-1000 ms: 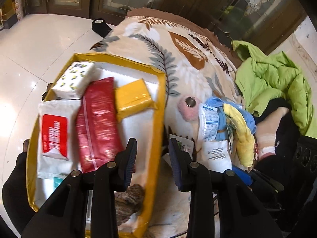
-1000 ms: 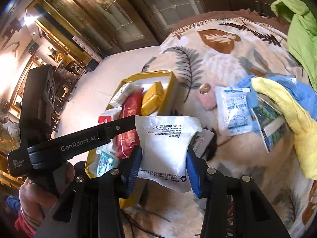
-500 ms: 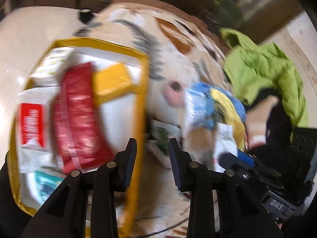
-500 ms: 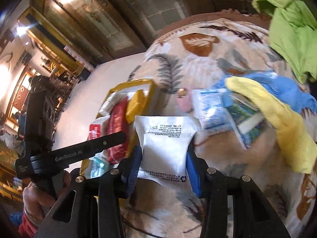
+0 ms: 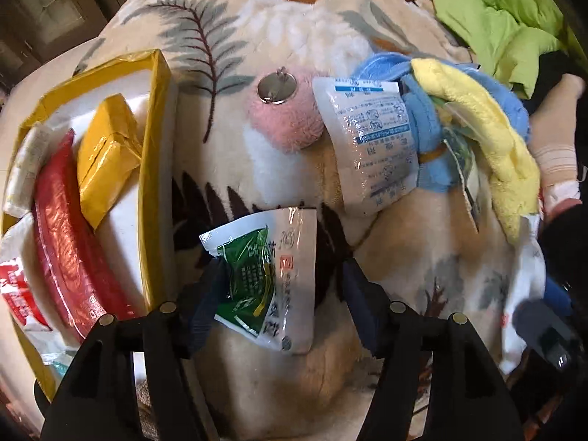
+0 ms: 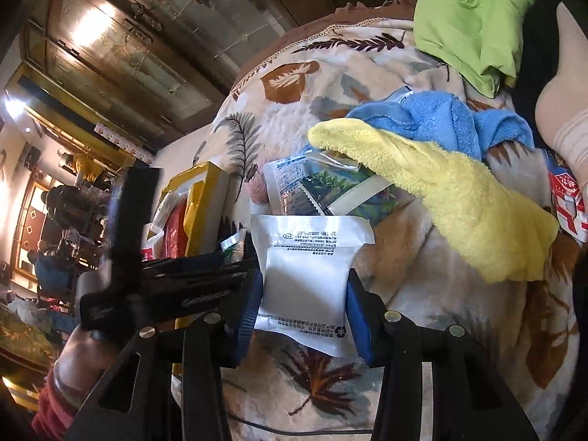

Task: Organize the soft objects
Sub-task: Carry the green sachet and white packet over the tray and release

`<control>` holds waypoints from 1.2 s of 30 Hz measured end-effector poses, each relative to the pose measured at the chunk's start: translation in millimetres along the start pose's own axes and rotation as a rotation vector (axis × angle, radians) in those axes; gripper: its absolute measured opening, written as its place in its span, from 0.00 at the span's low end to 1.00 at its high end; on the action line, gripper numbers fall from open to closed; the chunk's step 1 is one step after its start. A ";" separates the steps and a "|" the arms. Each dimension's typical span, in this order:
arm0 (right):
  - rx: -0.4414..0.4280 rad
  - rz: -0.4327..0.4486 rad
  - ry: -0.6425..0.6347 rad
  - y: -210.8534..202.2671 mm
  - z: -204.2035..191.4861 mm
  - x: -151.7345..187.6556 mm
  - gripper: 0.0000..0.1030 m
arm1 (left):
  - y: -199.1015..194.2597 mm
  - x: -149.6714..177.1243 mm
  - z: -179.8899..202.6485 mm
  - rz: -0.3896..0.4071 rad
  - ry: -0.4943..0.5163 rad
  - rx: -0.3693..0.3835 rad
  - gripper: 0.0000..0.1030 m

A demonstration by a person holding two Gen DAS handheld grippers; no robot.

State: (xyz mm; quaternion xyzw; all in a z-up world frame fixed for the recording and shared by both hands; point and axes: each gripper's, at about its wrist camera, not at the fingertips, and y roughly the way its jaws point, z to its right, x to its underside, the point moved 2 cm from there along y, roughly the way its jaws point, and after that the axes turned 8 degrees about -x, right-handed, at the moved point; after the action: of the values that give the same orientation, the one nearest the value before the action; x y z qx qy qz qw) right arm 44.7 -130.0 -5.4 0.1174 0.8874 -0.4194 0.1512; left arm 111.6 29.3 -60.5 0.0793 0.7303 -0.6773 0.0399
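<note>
My left gripper (image 5: 281, 294) is open, its fingers on either side of a green-and-white sachet (image 5: 264, 283) that lies on the leaf-print blanket (image 5: 228, 84). The left finger touches the sachet's left corner. My right gripper (image 6: 304, 308) is shut on a white packet (image 6: 308, 272), held just above the blanket. A yellow-rimmed box (image 5: 154, 169) at the left holds a red pack (image 5: 70, 250), a yellow pack (image 5: 106, 154) and white tissue packs. The right wrist view shows the left gripper's body (image 6: 165, 286) in a hand (image 6: 84, 360), next to the box (image 6: 205, 205).
Beyond the sachet lie a pink plush piece with a metal button (image 5: 286, 117), a blue-print sachet (image 5: 371, 139), a blue towel (image 5: 422, 125) and a yellow towel (image 5: 488, 139). A green garment (image 5: 507, 11) and a person's socked foot (image 6: 566, 110) are at the right.
My left gripper swung right from over the box, came down over the green sachet and opened wider. The right gripper kept the white packet and shifted slightly right.
</note>
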 end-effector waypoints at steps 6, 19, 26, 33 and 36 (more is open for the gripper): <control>-0.013 0.003 0.000 0.8 -2.1 -0.6 0.44 | -4.1 13.1 3.6 0.023 0.061 0.065 0.24; -0.057 0.007 -0.054 3.6 -41.5 -6.3 0.45 | -63.7 43.5 -64.3 0.129 0.028 0.215 0.20; -0.101 -0.039 -0.154 46.1 -101.2 -16.1 0.45 | -78.6 32.5 -142.9 0.189 -0.112 0.112 0.20; -0.087 -0.100 -0.220 107.4 -143.7 -30.3 0.45 | -53.4 14.7 -165.4 0.178 -0.183 0.010 0.20; -0.069 -0.134 -0.239 133.2 -152.9 -33.9 0.45 | -43.1 5.3 -166.6 0.172 -0.205 -0.014 0.20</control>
State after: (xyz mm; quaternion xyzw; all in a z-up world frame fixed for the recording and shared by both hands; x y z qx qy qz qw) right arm 94.8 69.2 4.8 0.0020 0.8828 -0.4088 0.2314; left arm 107.3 192.4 -5.8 0.0716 0.7175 -0.6709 0.1728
